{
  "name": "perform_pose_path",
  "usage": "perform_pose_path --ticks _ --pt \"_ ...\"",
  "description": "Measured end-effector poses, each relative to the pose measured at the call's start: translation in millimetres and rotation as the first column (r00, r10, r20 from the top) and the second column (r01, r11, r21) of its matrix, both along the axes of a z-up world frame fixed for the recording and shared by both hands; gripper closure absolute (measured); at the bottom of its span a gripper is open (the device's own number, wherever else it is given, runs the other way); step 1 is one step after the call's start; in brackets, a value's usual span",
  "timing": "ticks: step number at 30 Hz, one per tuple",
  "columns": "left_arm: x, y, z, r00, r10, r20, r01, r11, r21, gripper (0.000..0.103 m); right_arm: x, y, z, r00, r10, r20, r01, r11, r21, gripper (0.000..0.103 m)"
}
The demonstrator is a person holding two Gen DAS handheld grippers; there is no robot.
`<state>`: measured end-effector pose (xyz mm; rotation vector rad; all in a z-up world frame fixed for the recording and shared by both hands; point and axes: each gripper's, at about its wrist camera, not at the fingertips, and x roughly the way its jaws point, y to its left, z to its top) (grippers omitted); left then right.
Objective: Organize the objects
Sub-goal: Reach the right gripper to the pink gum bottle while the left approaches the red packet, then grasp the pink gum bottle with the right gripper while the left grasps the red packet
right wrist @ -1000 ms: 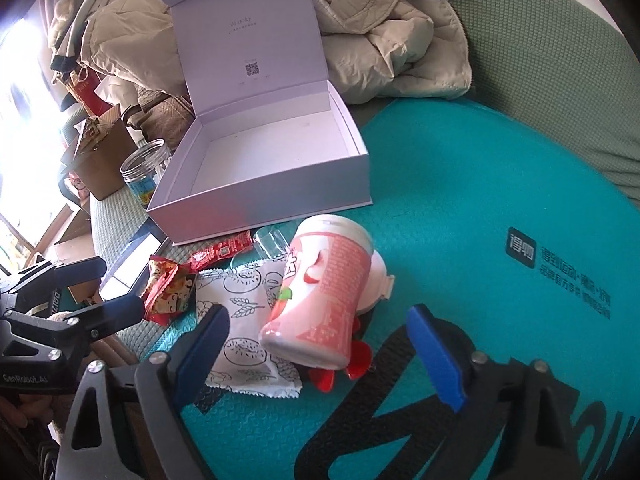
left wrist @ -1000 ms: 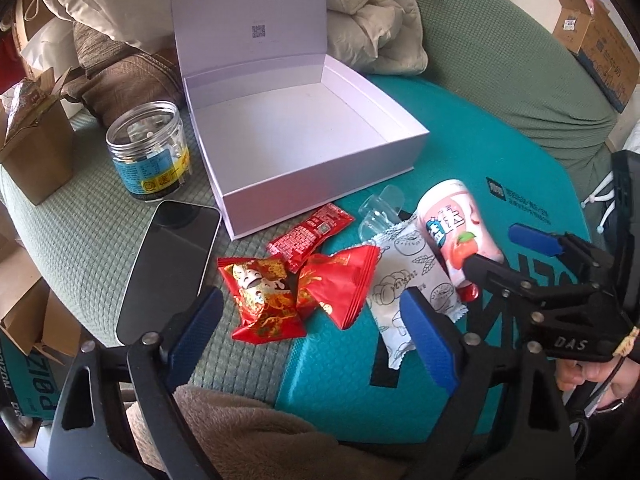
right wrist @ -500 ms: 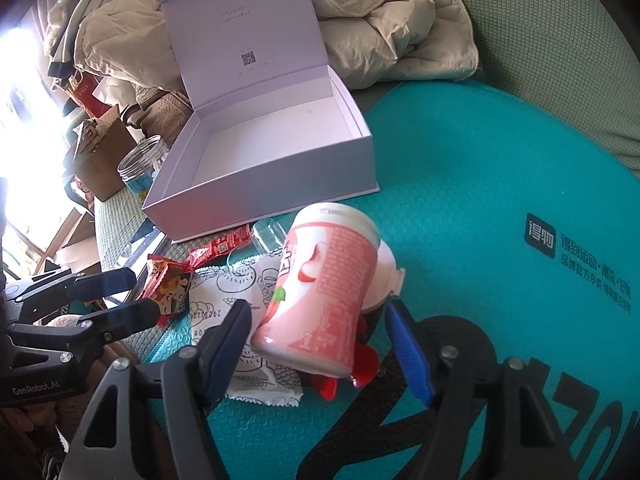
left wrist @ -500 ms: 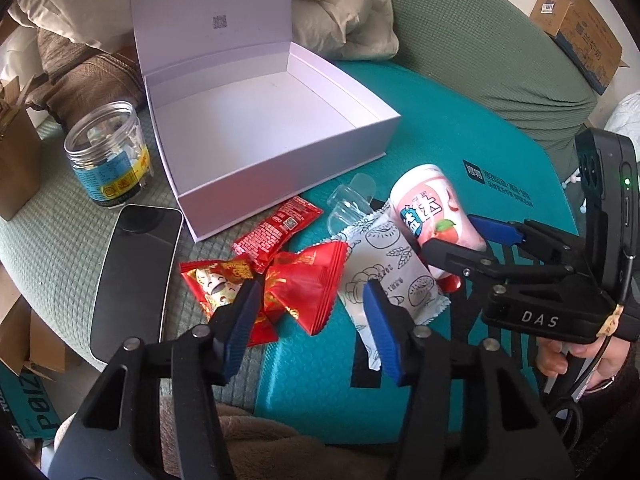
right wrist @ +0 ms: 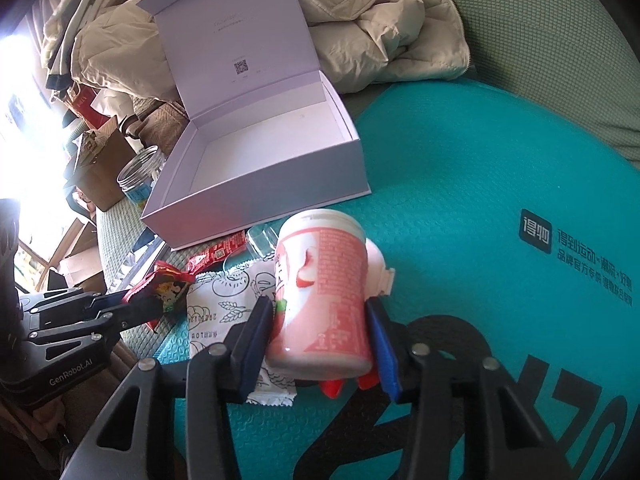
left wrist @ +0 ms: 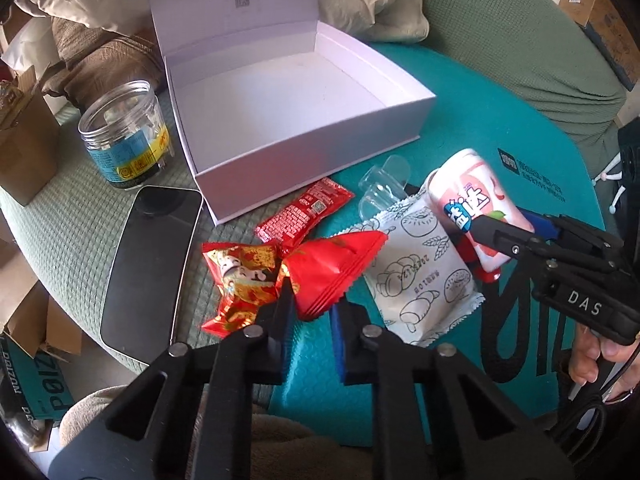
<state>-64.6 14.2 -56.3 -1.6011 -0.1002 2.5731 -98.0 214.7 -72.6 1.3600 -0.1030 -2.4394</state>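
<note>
My left gripper (left wrist: 314, 300) is shut on the lower edge of a plain red snack packet (left wrist: 332, 264), which lies beside a red-and-gold packet (left wrist: 240, 272). My right gripper (right wrist: 320, 320) is closing its jaws, and both pads touch the sides of a pink canister (right wrist: 324, 292) lying on its side. That canister (left wrist: 472, 204) rests partly on a white pastry packet (left wrist: 420, 280). An open white box (left wrist: 312, 160) with its lid raised stands empty behind the snacks. A long red sachet (left wrist: 304, 216) and a clear plastic cup (left wrist: 384, 188) lie in front of it.
A black phone (left wrist: 152, 264) and a clear jar (left wrist: 124, 136) sit left of the box on the green cover. A brown cardboard box (left wrist: 24, 148) stands at far left. A beige coat (right wrist: 380, 20) is piled behind. The teal mat (right wrist: 480, 160) stretches to the right.
Both grippers' jaws have drawn together: the left onto the plain red packet, the right onto the pink canister. Both cameras sit slightly closer to the snacks.
</note>
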Motion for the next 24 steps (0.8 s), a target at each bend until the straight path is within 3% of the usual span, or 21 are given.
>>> perform_pose_path --ticks 9,18,24 --pt "7.1 -12.5 9.9 0.999 -0.009 -0.045 0.014 0.994 0.107 0.09 10.7 0.4 19.4 0.998 0.017 -0.054 -0.017 1.0 0.0 0.056" --pt "13.5 -15.7 22.2 0.998 -0.008 -0.069 0.016 0.993 0.119 0.09 19.9 -0.2 34.2 0.996 0.028 -0.09 -0.028 1.0 0.001 0.058" --pt "15.9 -16.4 21.1 0.998 -0.004 -0.07 0.011 0.994 0.107 0.09 19.5 -2.8 18.3 0.999 0.038 -0.023 -0.038 0.999 0.017 0.058"
